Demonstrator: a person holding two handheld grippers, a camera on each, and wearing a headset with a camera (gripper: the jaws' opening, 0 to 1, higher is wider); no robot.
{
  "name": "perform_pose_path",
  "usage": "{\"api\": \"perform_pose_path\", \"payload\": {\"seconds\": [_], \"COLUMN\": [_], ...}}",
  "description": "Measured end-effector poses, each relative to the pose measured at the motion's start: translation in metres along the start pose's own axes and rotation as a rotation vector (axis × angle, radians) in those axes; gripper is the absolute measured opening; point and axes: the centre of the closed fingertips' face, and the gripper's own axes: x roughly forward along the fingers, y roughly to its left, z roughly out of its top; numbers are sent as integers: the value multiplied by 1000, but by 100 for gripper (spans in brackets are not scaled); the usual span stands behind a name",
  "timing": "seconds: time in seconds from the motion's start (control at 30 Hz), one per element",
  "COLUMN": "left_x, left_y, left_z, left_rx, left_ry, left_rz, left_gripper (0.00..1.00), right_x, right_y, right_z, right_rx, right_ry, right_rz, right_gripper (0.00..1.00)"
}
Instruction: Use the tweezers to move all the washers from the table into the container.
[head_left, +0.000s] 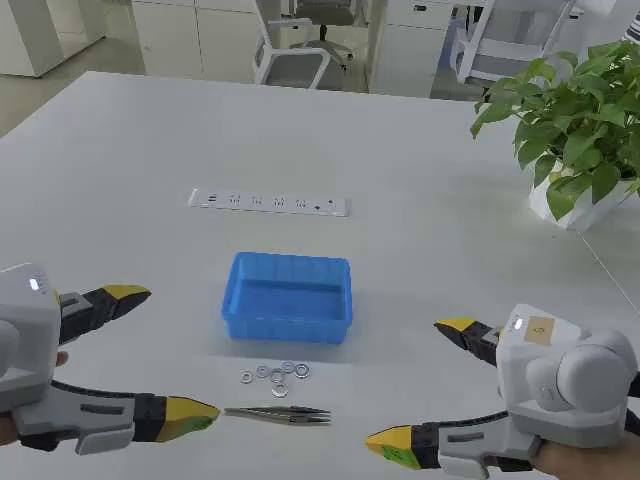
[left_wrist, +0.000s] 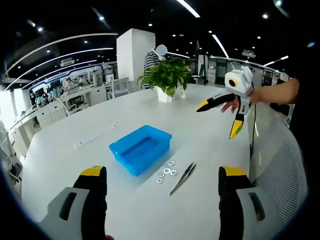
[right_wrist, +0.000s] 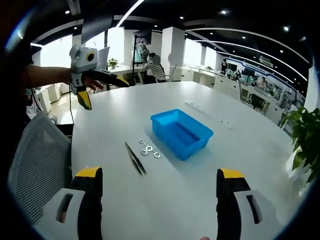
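Table (head_left: 130, 150): broad, smooth, matte pale grey top.

Container (head_left: 285, 328): shallow rectangular bin of glossy blue plastic with rounded corners and a rolled rim. It stands at the centre of the head view with nothing inside.

Washers (head_left: 277, 374): small flat rings of bright metal in a loose cluster on the table, just below the container's front wall in the head view and apart from it.

Tweezers (head_left: 280, 412): slender, dark metal, tapering to a fine point. They lie flat across the frame just below the washers.

Left gripper (head_left: 184, 351): grey body, black jaws with yellow tips, at lower left. The jaws are spread wide and hold nothing.

Right gripper (head_left: 402, 380): same build, at lower right, likewise spread wide and unladen.

Washers and tweezers lie between the two grippers, touched by neither. In each gripper view they sit above the gap between that gripper's jaw tips, ahead of it.

Power strip (head_left: 268, 202): flat white bar, above the container.

Plant (head_left: 575, 110): leafy green, in a faceted white pot, upper right.
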Motion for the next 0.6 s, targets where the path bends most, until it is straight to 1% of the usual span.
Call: {"api": "perform_pose_path", "payload": {"seconds": [0.6], "left_x": [-1], "left_y": [1], "left_z": [-2], "left_rx": [2], "left_ry": [6], "left_rz": [-1], "left_gripper": [99], "right_x": [1], "right_y": [1], "right_z": [1], "right_rx": [-1], "right_ry": [2], "right_rz": [5], "right_gripper": [100]}}
